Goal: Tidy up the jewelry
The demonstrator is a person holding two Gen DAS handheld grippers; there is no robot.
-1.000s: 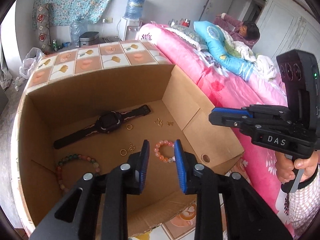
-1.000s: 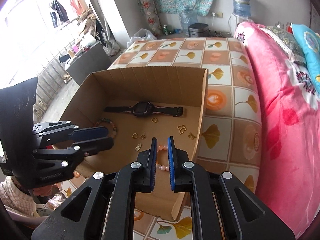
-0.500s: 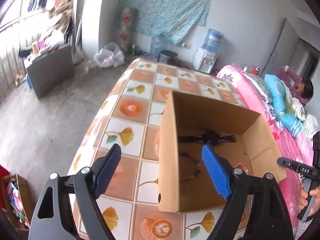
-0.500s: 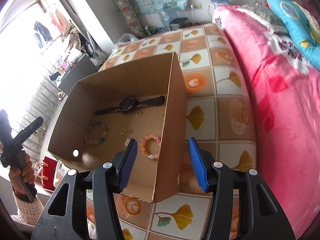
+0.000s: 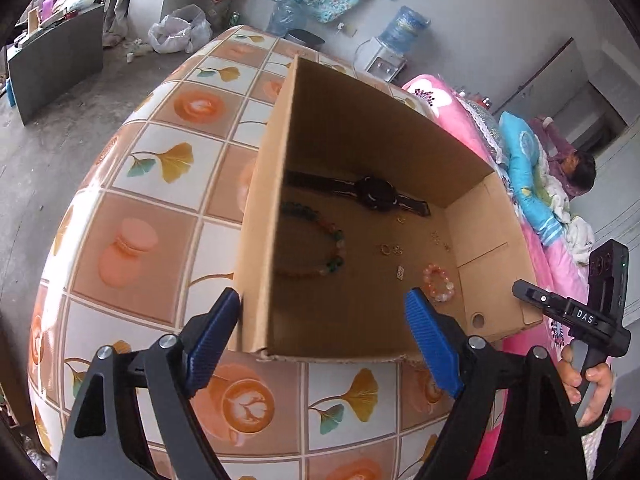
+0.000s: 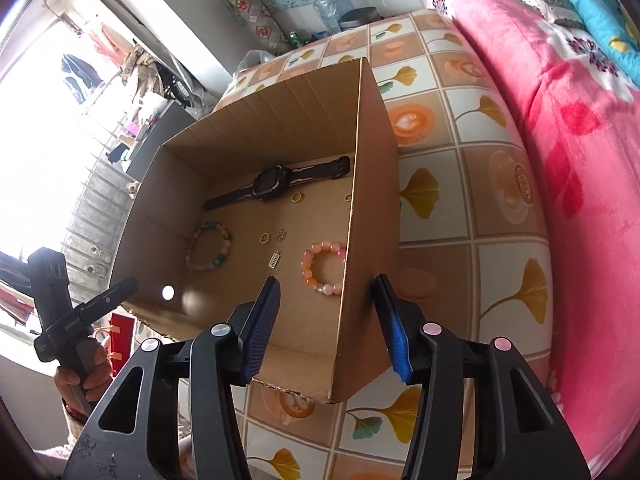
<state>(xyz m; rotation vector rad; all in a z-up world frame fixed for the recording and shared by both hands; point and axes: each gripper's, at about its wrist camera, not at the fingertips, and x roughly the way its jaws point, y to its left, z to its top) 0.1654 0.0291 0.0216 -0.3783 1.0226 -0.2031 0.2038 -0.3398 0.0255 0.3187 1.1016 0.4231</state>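
Note:
An open cardboard box (image 5: 360, 120) stands on the tiled table. On its floor lie a black watch (image 5: 376, 194), a multicoloured bead bracelet (image 5: 338, 240), a pink bead bracelet (image 5: 428, 280), small gold rings (image 5: 386, 249) and a small charm (image 5: 400, 272). My left gripper (image 5: 324, 340) is open and straddles the box's left wall at the near corner, not touching it. My right gripper (image 6: 326, 328) straddles the right wall (image 6: 368, 200); its jaws are closing with that wall between them, and the inner pad stands clear of it. The right wrist view also shows the watch (image 6: 272, 186) and the pink bracelet (image 6: 306, 264).
A flower-patterned table cover (image 5: 160, 160) surrounds the box. A pink bed (image 6: 580, 160) runs along the table's right side, with a person (image 5: 576, 164) lying on it. A water dispenser (image 5: 384, 60) and a grey cabinet (image 5: 56, 60) stand beyond the table.
Both grippers went from nearly shut to wide apart. The left one swung from over the box's floor to its left wall. The right one rolled and sank onto the right wall.

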